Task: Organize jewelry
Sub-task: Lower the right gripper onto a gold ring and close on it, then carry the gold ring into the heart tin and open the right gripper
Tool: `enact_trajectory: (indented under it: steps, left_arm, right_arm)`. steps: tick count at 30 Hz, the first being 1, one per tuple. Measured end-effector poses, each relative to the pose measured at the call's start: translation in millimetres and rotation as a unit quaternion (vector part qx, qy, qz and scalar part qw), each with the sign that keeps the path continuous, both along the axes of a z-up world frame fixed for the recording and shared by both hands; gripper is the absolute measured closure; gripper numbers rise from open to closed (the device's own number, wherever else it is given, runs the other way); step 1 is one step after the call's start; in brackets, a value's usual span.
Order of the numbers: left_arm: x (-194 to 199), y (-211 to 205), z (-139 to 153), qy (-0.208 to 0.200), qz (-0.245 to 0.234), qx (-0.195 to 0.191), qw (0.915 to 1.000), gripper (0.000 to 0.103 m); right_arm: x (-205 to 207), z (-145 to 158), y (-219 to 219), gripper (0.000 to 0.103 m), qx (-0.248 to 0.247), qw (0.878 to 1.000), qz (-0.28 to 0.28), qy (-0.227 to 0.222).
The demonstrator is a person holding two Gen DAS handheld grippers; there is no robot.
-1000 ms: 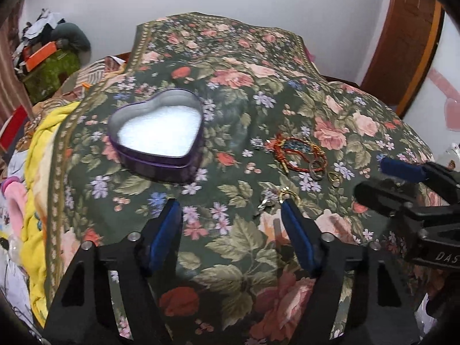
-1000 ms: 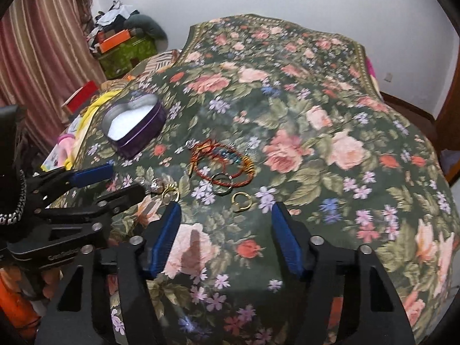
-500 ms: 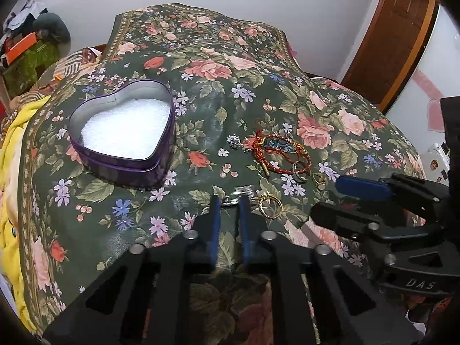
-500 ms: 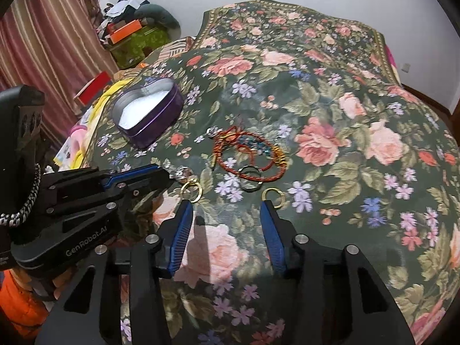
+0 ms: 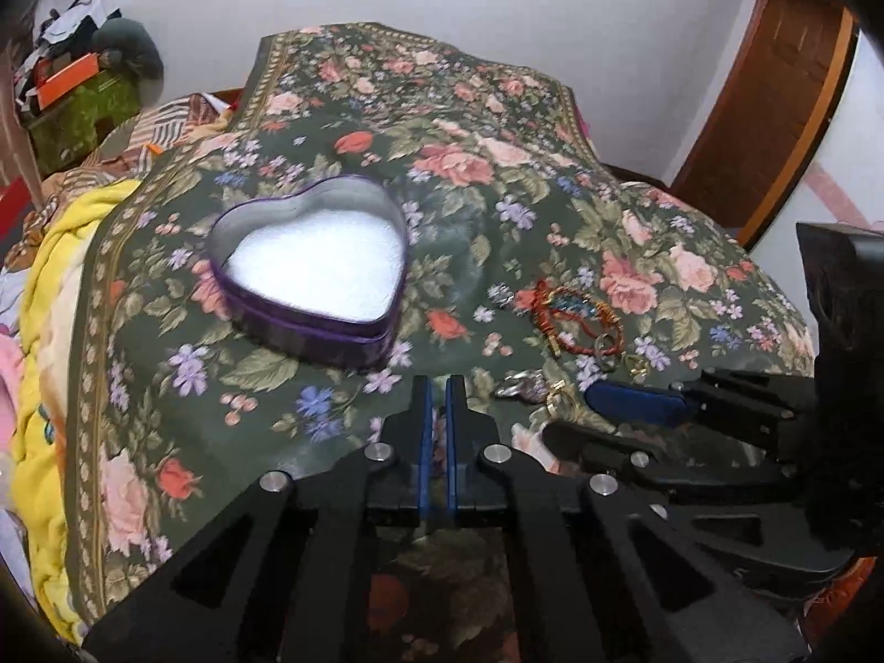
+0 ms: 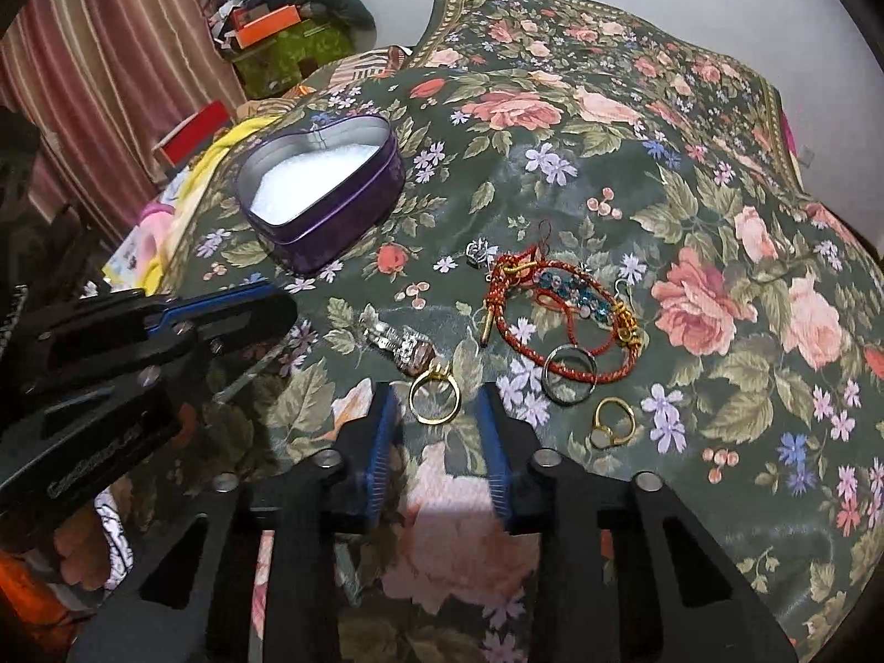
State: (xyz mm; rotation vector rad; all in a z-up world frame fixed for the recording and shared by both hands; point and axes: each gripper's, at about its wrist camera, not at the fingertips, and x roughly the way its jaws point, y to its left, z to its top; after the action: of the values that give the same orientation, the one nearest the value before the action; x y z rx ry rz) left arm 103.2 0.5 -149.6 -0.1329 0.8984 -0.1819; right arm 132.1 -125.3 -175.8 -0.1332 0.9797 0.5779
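A purple heart-shaped tin (image 5: 309,271) with white padding stands open on the floral bedspread; it also shows in the right wrist view (image 6: 320,188). Jewelry lies to its right: a red braided bracelet (image 6: 558,309), a gold ring (image 6: 435,399), a silver ring (image 6: 569,375), a second gold ring (image 6: 610,424) and a silver piece (image 6: 400,343). My left gripper (image 5: 436,387) is shut and empty, below the tin. My right gripper (image 6: 439,403) is open, its fingers on either side of the gold ring, just above the cloth.
The floral bedspread (image 5: 497,177) covers a bed. A yellow blanket (image 5: 44,276) hangs at the left edge. Boxes and clutter (image 5: 72,88) stand at the far left by a striped curtain (image 6: 99,66). A wooden door (image 5: 773,99) is at the right.
My left gripper has shut and stays empty. My right gripper has narrowed and moved forward and left so that the gold ring lies between its fingers.
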Motion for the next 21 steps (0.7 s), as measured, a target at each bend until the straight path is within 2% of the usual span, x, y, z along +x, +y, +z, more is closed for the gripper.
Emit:
enact_trajectory:
  steps: [3, 5, 8, 21]
  left_arm:
    - [-2.1, 1.5, -1.4, 0.006, -0.001, 0.002, 1.0000, 0.092]
    - [-3.9, 0.7, -2.0, 0.006, 0.000, 0.004, 1.0000, 0.079]
    - [-3.7, -3.4, -2.0, 0.007, -0.005, 0.006, 0.9999, 0.068]
    - [11.9, -39.6, -11.5, 0.032, -0.042, 0.022, 0.9984, 0.062]
  right_arm:
    - [-1.1, -0.2, -1.6, 0.086, 0.002, 1.000, 0.000, -0.004]
    - [-2.8, 0.5, -1.3, 0.086, 0.001, 1.000, -0.001, -0.008]
    - [-3.4, 3.4, -4.7, 0.086, 0.009, 1.000, -0.007, -0.007]
    - [-5.3, 25.0, -57.1, 0.086, 0.057, 0.997, -0.057, -0.023]
